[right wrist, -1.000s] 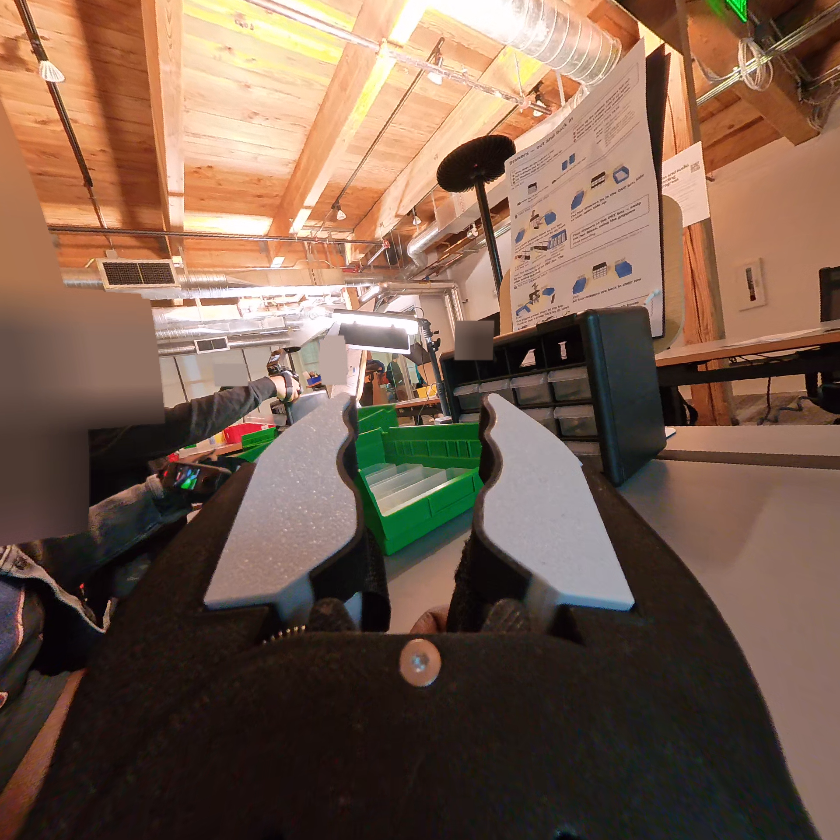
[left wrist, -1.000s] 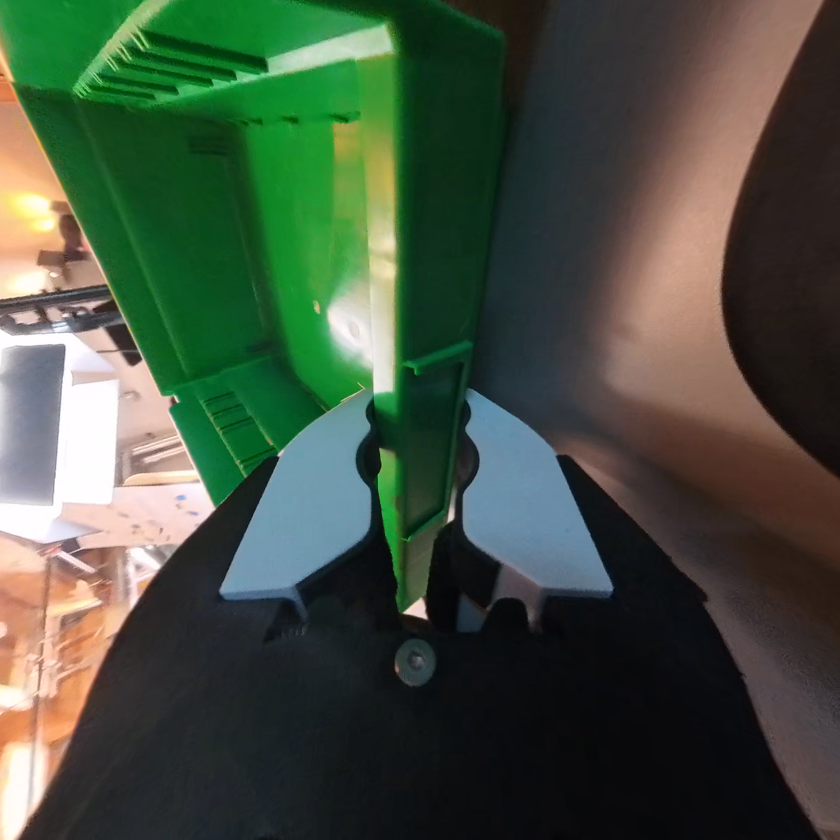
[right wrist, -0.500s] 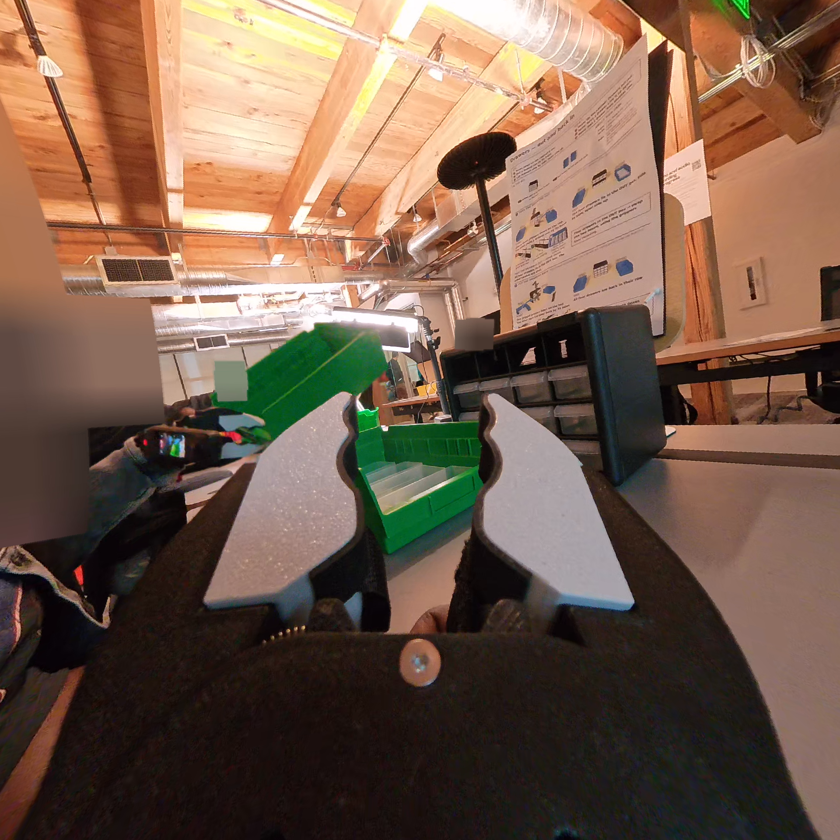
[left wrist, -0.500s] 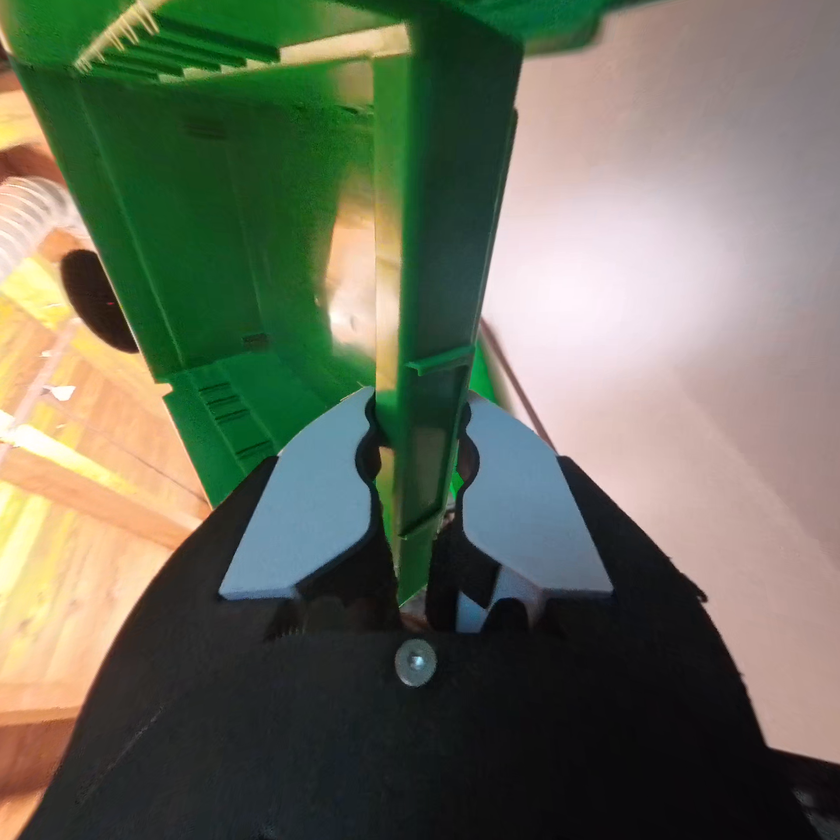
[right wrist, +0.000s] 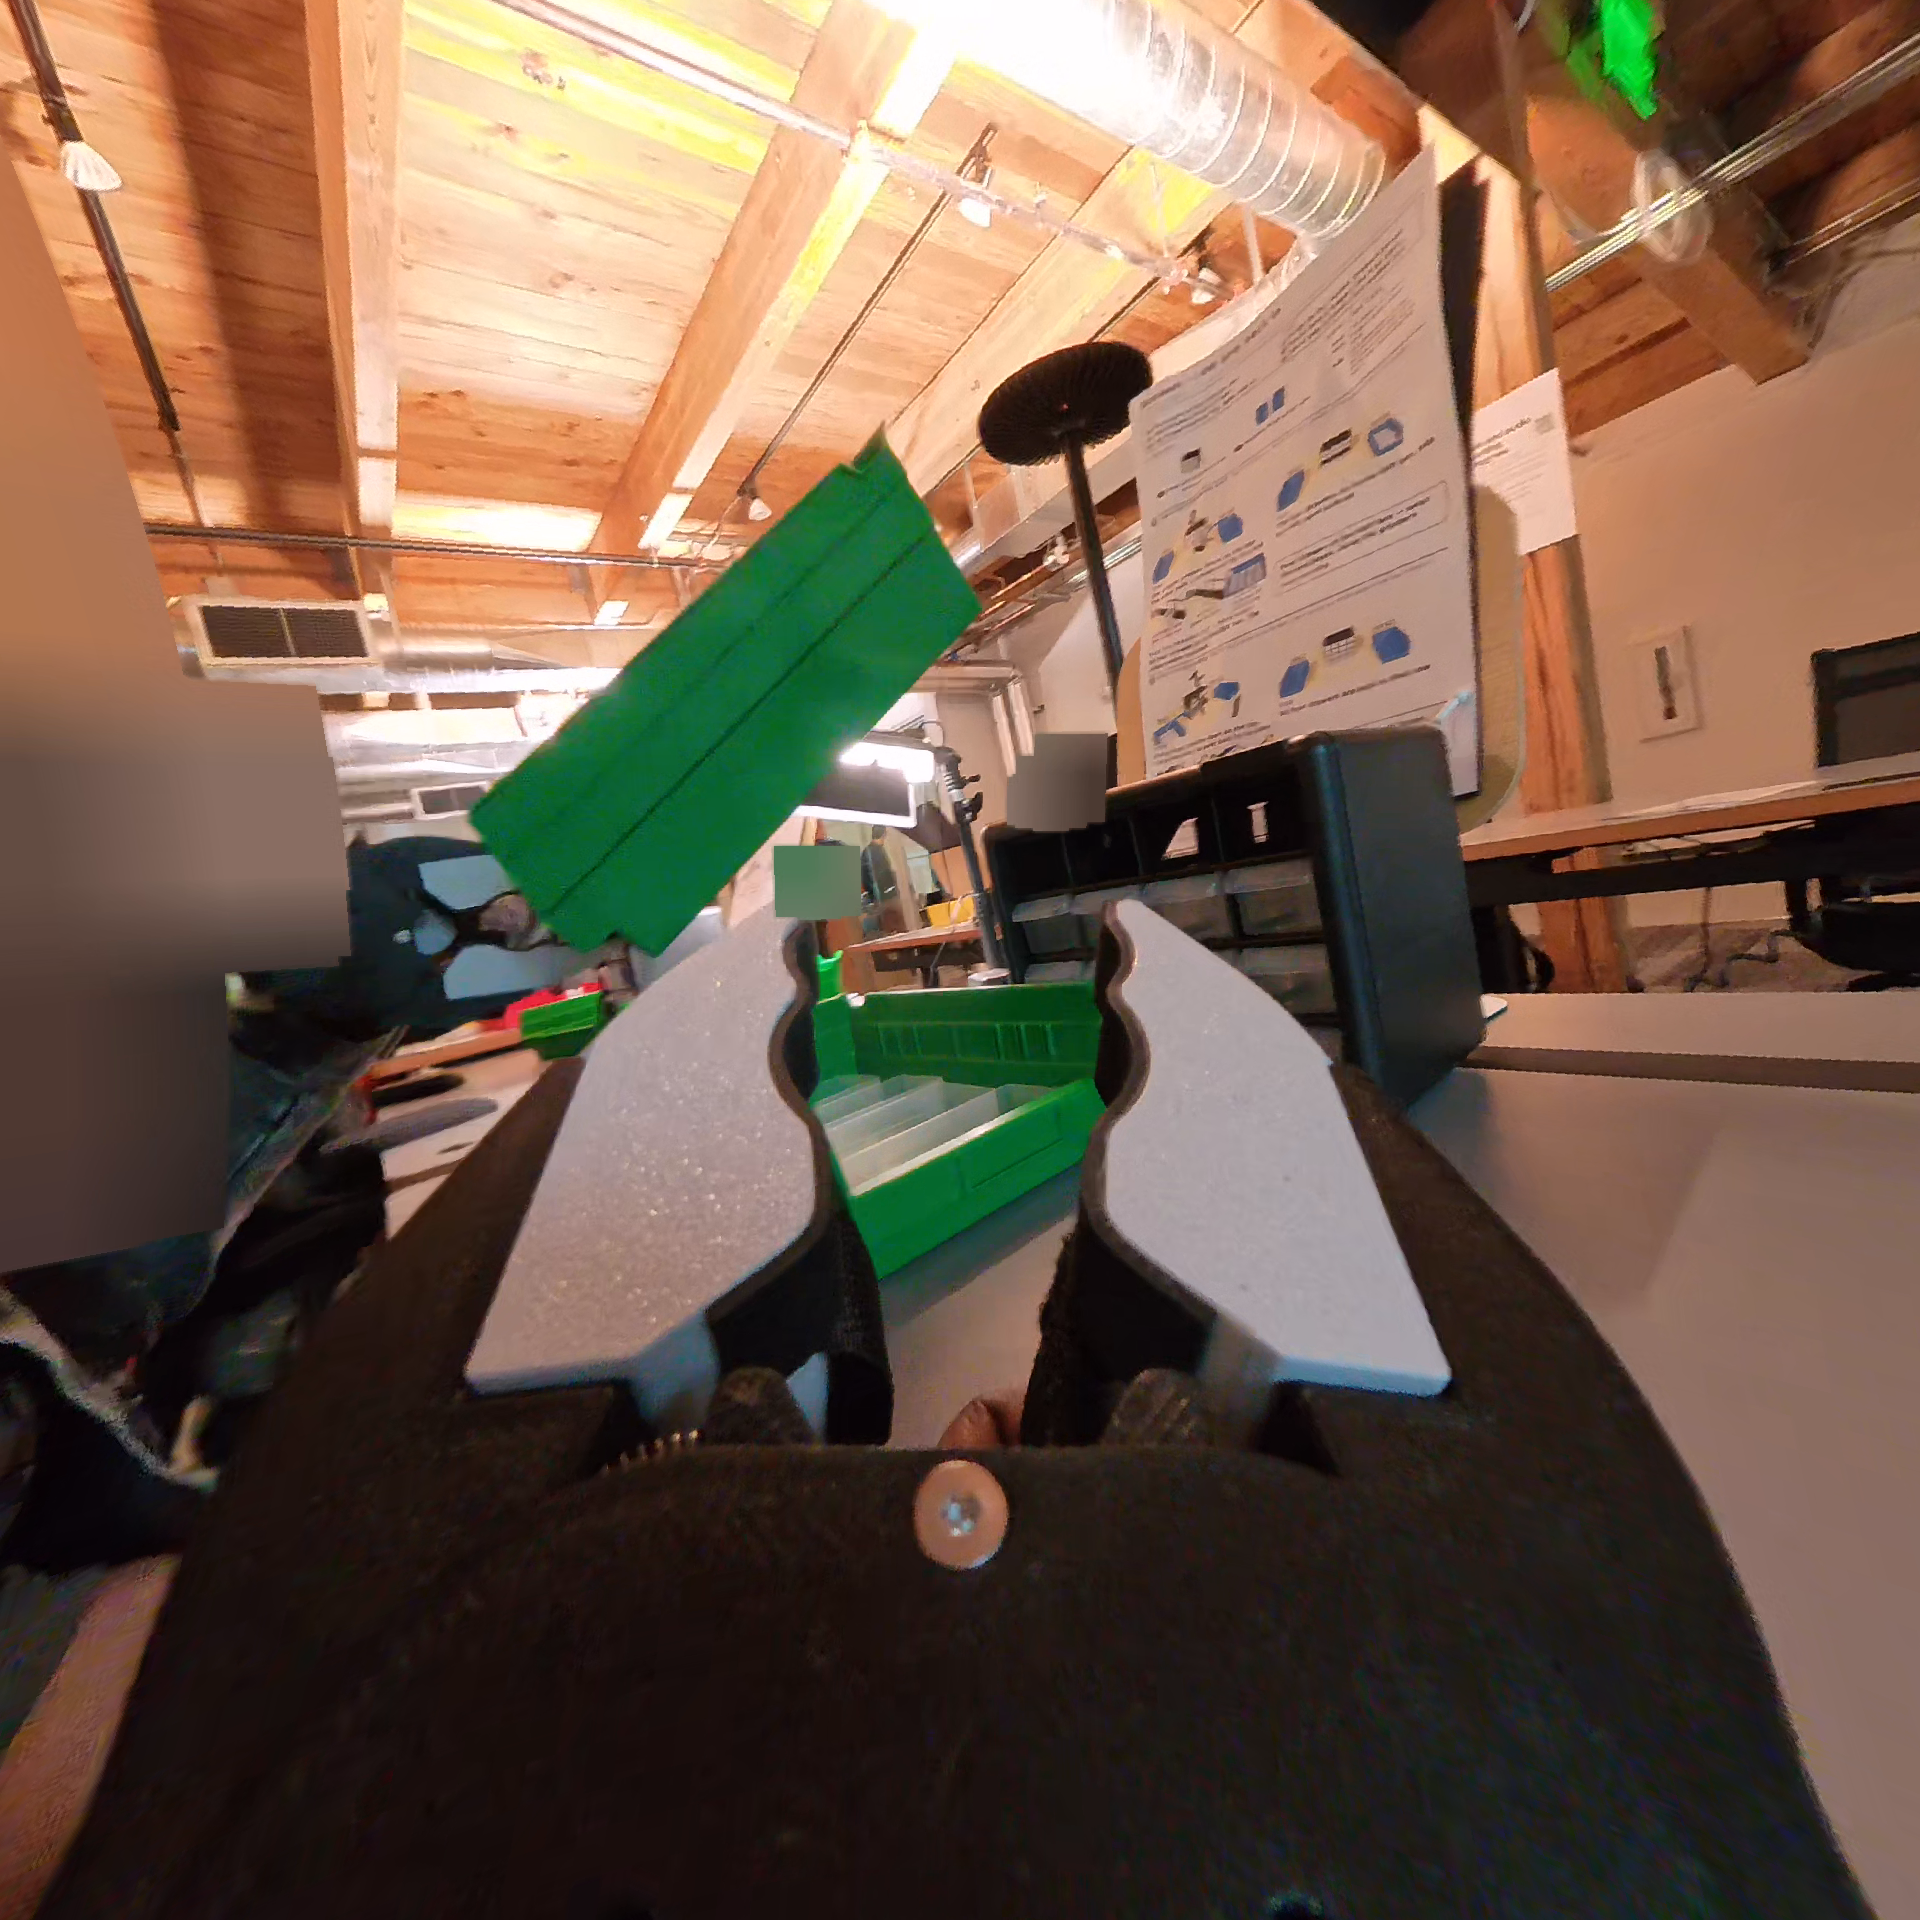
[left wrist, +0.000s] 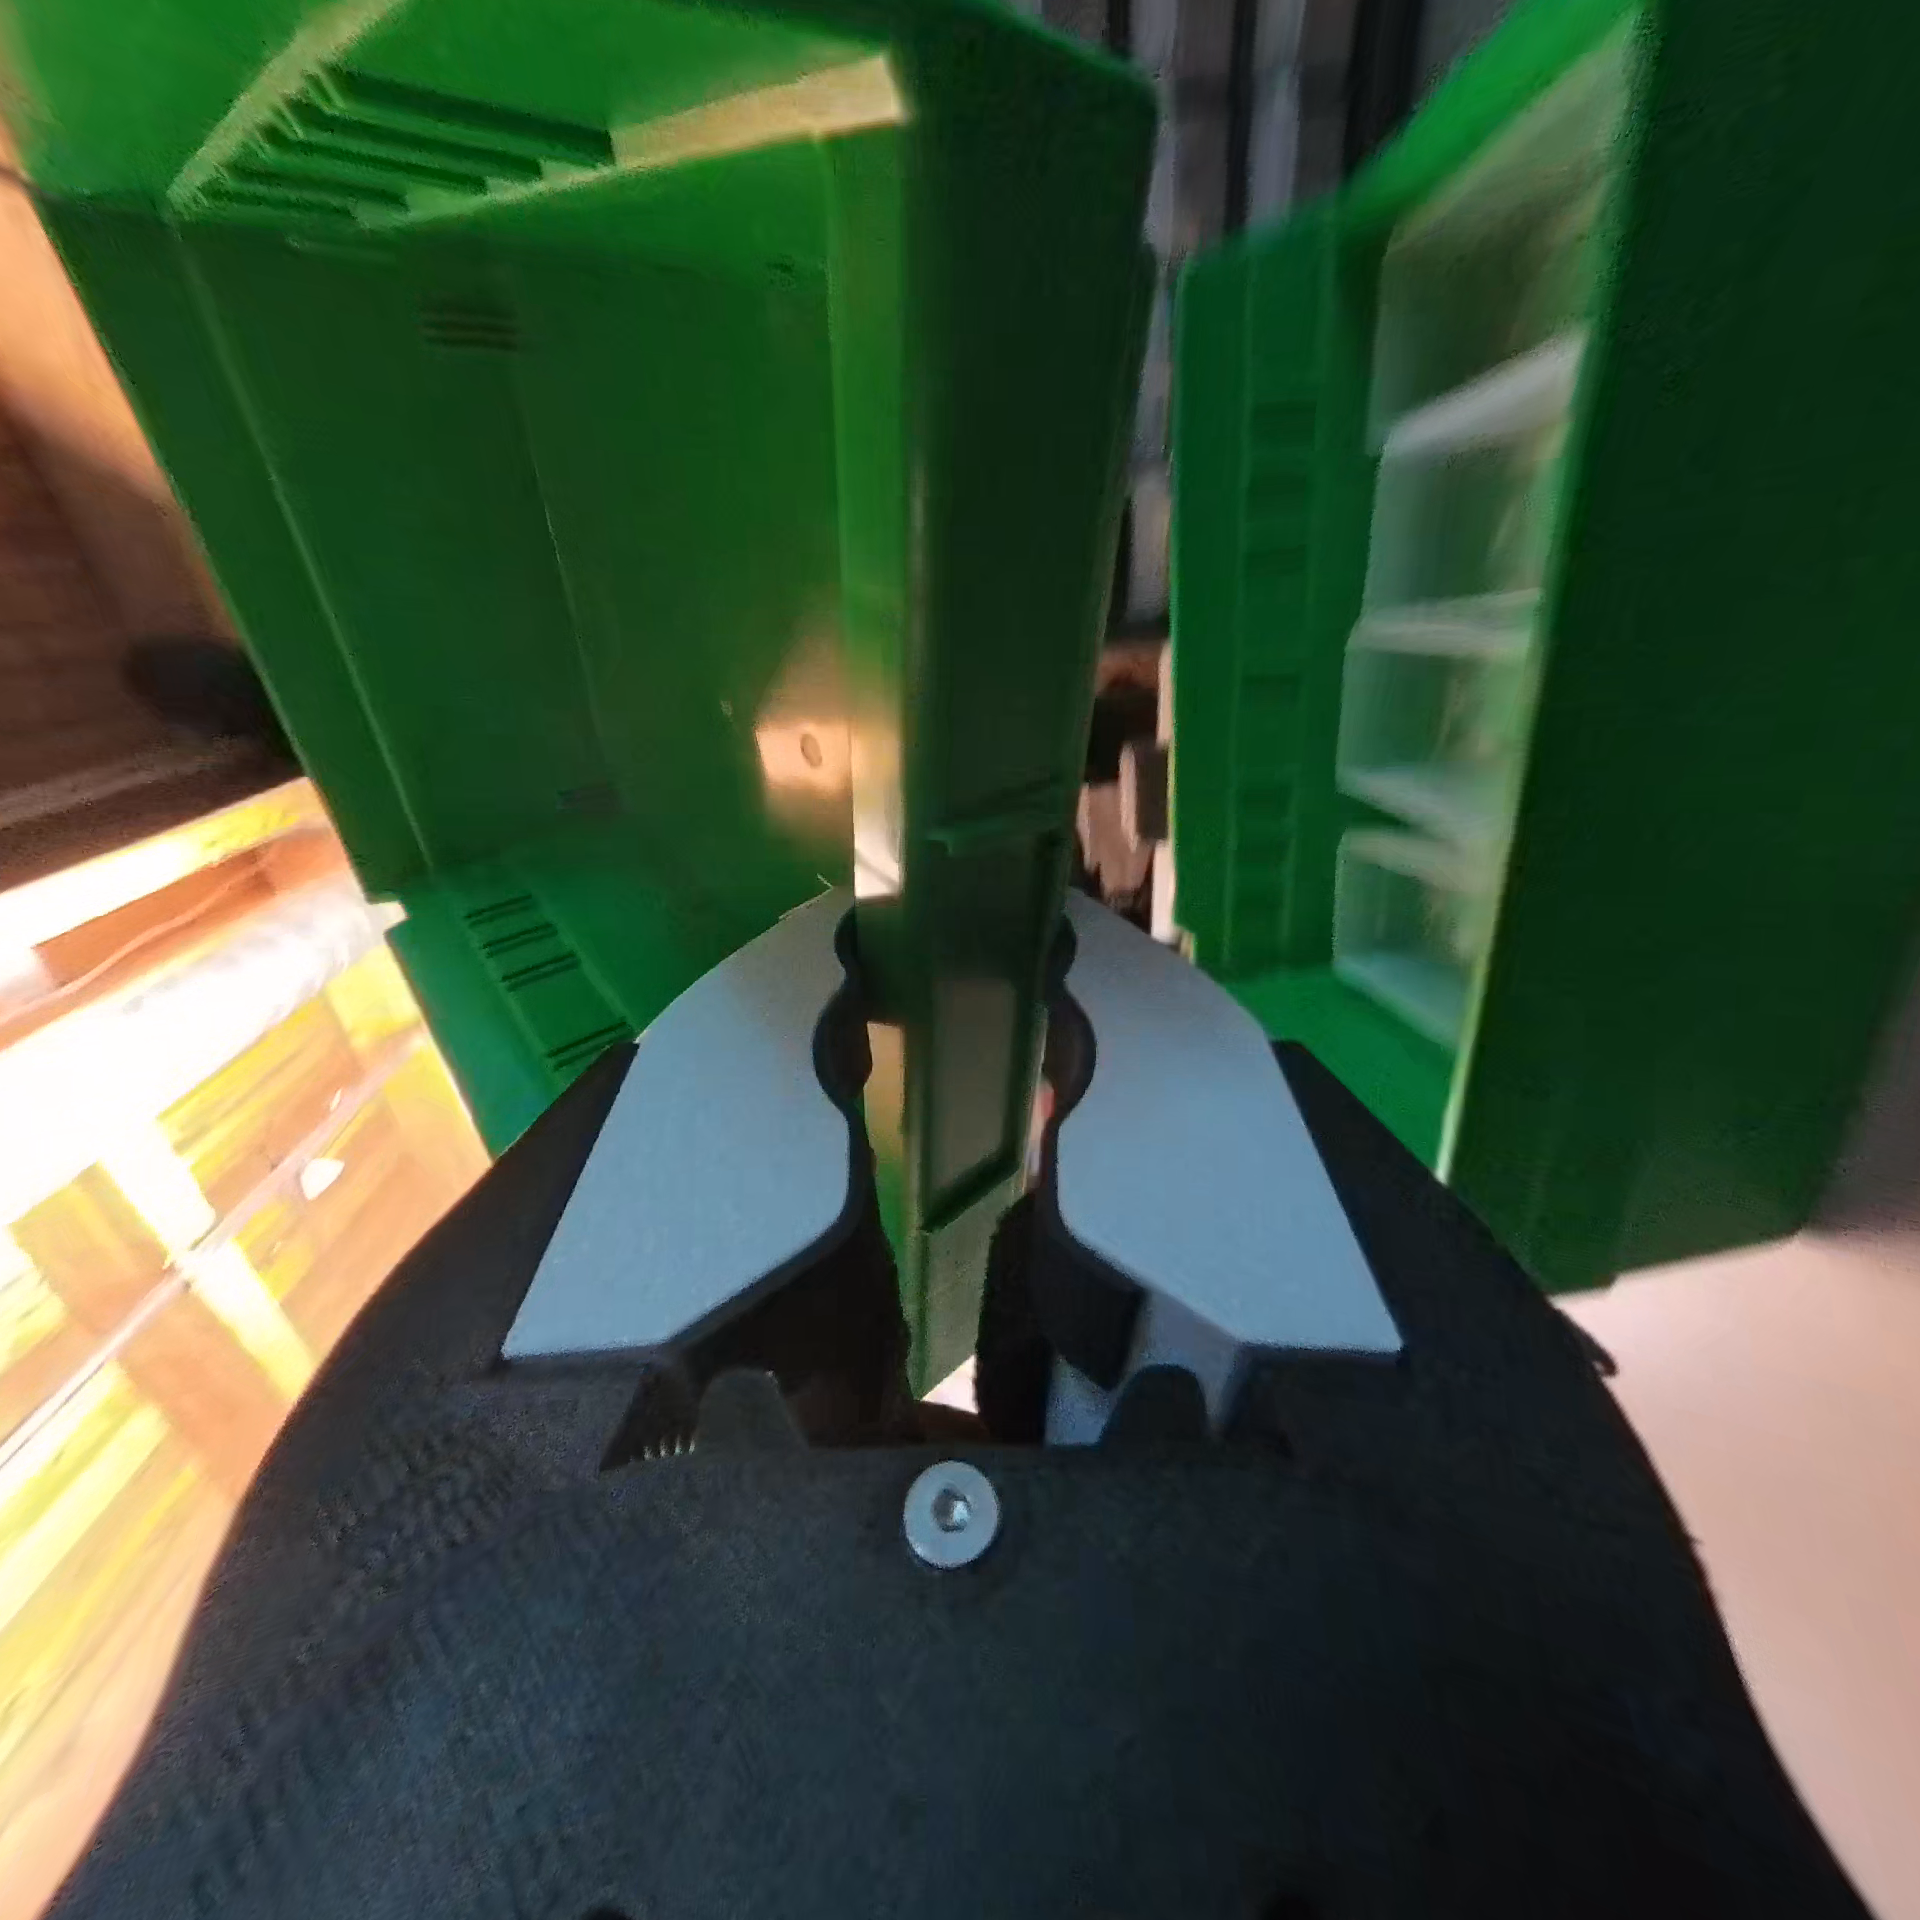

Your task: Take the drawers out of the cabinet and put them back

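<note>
My left gripper (left wrist: 956,935) is shut on the wall of an empty green bin (left wrist: 582,499) and holds it in the air, tilted. The same bin (right wrist: 727,717) shows raised at the left in the right wrist view, with the left gripper (right wrist: 468,925) at its lower end. A second green bin (right wrist: 966,1122) rests on the table and holds several clear drawers (right wrist: 904,1101); it also shows in the left wrist view (left wrist: 1538,644). The black cabinet (right wrist: 1351,883) stands behind it, with open slots on top and drawers below. My right gripper (right wrist: 951,935) is open and empty, low over the table.
The grey table (right wrist: 1662,1247) spreads to the right of my right gripper. A poster board (right wrist: 1309,499) and a black stand (right wrist: 1081,488) rise behind the cabinet. A person sits at the left edge. Another desk (right wrist: 1714,810) stands at the far right.
My left gripper has lifted and swung the empty green bin upward and toward the bin on the table. My right gripper has stayed open and shifted only slightly.
</note>
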Demonstrator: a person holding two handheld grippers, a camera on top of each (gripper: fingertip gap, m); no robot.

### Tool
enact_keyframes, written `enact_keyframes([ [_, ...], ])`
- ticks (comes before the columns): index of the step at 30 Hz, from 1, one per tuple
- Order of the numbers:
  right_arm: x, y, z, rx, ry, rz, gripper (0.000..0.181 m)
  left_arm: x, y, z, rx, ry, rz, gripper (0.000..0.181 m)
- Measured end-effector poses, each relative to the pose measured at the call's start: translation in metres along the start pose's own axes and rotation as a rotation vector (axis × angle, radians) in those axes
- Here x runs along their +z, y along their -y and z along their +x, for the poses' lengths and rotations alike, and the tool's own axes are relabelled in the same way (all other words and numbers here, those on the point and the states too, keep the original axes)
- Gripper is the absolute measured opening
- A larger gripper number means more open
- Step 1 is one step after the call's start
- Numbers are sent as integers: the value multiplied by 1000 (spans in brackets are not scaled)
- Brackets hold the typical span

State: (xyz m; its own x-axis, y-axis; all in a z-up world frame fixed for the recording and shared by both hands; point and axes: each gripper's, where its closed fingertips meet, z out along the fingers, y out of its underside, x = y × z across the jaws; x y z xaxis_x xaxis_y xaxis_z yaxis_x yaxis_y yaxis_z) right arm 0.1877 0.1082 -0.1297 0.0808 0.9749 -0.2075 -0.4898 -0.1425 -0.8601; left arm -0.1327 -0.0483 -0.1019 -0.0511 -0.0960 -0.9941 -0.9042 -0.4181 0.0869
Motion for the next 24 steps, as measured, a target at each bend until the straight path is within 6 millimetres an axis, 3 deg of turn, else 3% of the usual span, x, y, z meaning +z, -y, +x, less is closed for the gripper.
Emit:
enact_keyframes([
  [5,-16,23,31,-29,-206,140,51,2,99,9,-41,-52,223,30],
  [11,-54,50,63,-29,-437,324,45,3,182,20,-2,-102,361,31],
  [17,-67,58,69,-109,-545,351,45,15,239,67,18,-286,409,30],
  [24,-79,65,73,-108,-590,408,45,45,275,106,93,-385,384,31],
])
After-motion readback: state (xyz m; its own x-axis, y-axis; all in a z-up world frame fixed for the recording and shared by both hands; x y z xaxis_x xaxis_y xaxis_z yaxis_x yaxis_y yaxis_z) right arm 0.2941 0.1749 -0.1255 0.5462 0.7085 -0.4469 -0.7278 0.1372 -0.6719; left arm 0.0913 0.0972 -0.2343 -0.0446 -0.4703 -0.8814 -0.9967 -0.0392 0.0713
